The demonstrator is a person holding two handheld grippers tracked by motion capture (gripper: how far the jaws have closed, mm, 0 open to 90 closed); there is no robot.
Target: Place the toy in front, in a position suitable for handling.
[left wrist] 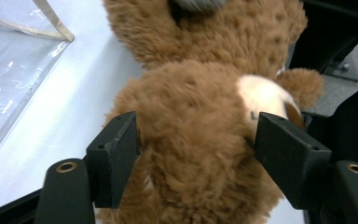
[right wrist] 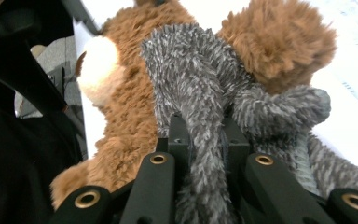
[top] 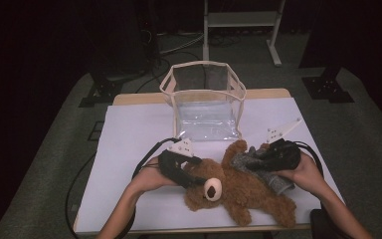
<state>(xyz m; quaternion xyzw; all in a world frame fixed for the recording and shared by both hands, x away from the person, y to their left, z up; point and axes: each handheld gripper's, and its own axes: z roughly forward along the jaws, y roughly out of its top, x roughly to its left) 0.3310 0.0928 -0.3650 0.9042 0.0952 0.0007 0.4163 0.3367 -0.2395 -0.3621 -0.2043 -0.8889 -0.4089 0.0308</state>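
Observation:
A brown teddy bear (top: 238,191) lies on its back on the white-covered table (top: 129,149), head toward the left. My left gripper (top: 193,175) holds the bear's head. In the left gripper view its jaws stand wide on either side of the head (left wrist: 196,116), pads pressed into the fur. My right gripper (top: 259,159) is shut on a grey fuzzy cloth (top: 271,177) that lies across the bear's upper body. In the right gripper view the grey cloth (right wrist: 191,70) runs between the closed jaws, beside a brown paw (right wrist: 279,42).
A clear plastic bag with beige trim (top: 206,107) stands open behind the bear, near the table's far edge; its corner (left wrist: 14,70) lies close to the head. The near table edge lies just below the bear's legs. A white frame (top: 241,20) stands on the floor beyond.

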